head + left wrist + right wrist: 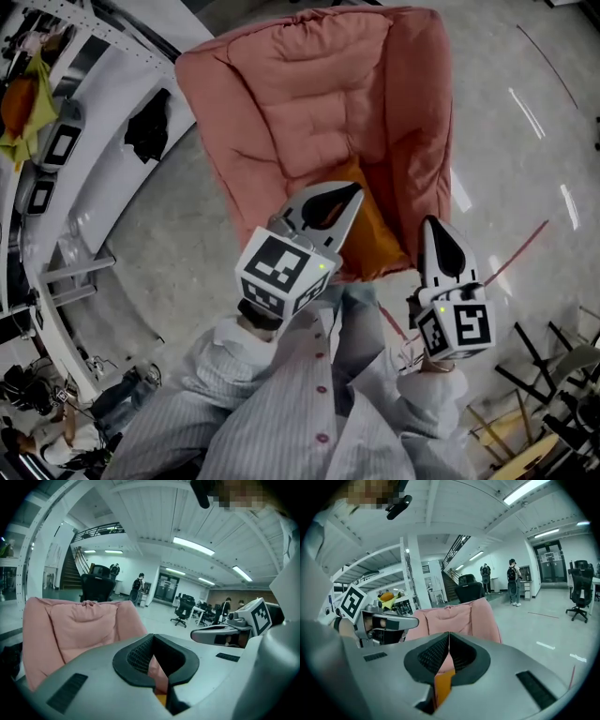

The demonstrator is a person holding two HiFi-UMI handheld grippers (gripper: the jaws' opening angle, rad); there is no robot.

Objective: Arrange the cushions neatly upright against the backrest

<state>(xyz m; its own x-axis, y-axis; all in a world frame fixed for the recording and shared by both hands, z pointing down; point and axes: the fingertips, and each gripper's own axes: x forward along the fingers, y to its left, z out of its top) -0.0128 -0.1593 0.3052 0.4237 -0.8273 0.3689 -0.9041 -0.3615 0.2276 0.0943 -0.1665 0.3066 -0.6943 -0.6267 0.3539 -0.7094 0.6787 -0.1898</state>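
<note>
Head view is showing an orange square fabric cushion [375,234] lying low on the seat of a pink padded fabric armchair [309,94]. It is sitting near the chair's front edge, turned corner-on and close to one side wall, well below the top of the backrest. Whether it is touching the backrest cannot be told.

The left hand-held gripper [351,195] is hovering over the chair's front edge, its tips overlapping the cushion's near corner. Its jaws are pressing together at the tips with nothing between them, as the left gripper view [153,639] is confirming; pink chair padding [70,630] and a sliver of orange are showing beyond the pads. The right hand-held gripper [435,227] is hanging just outside the chair's front corner, also closed and empty [449,637], with the orange cushion [443,686] showing below its pads.

A person's pale striped shirt [281,412] is filling the space in front of the chair. A pale glossy floor [506,122] is spreading around the chair, and a white metal rack [84,141] is standing beside it.
</note>
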